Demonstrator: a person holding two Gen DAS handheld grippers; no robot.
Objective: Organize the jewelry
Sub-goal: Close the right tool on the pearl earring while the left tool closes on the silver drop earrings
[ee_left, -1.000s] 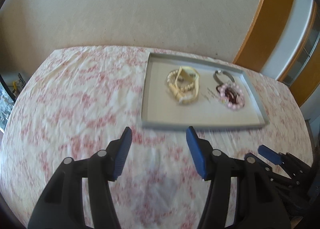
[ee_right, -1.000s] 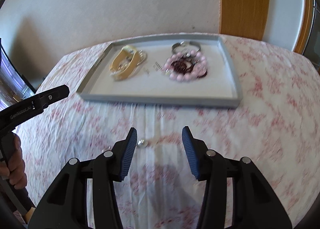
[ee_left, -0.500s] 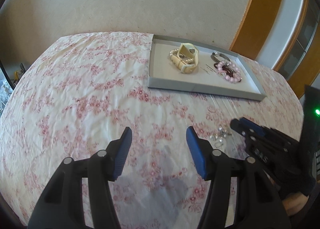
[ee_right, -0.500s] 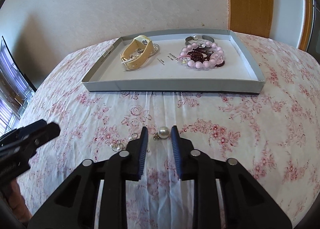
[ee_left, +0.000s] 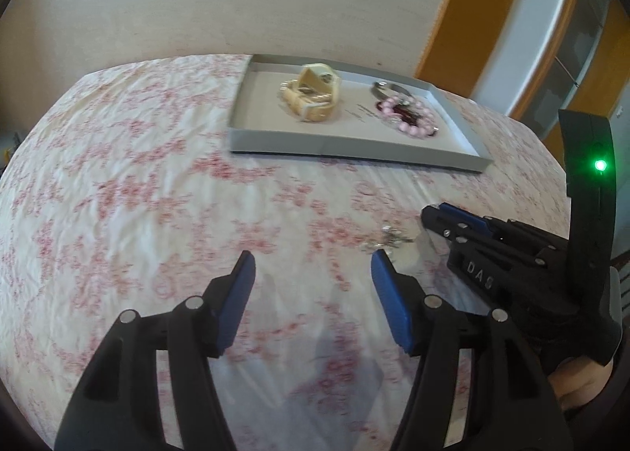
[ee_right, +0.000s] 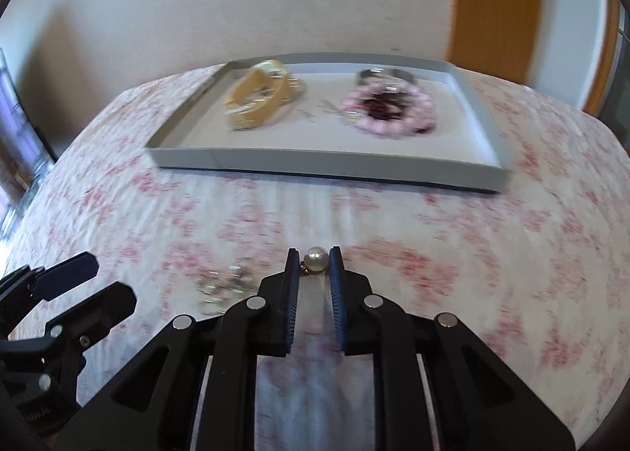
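Right gripper [ee_right: 314, 260]: jaws have just been closing and now clench the pearl [ee_right: 316, 257] at their very tips, low over the worktop [ee_right: 512, 254], short of the tray [ee_right: 330, 167]. Left gripper [ee_left: 313, 273]: jaws released, nothing between them, having just opened further. Risk: the round pearl may squirt out of the tip grip on lifting; the attached chain [ee_right: 224, 281] may snag the cloth.

Both tongs are matte black plastic, built of ribbed, triangular linkage arms pinned with round silver rivets. The left tongs [ee_left: 313, 268] carry flat blue pads [ee_left: 236, 303] with a ridged face. At three o'clock in the left view, the right tongs [ee_right: 313, 260] show white raised letters "DAS" and a tall black stalk with a green light [ee_left: 599, 165] glowing near its top.
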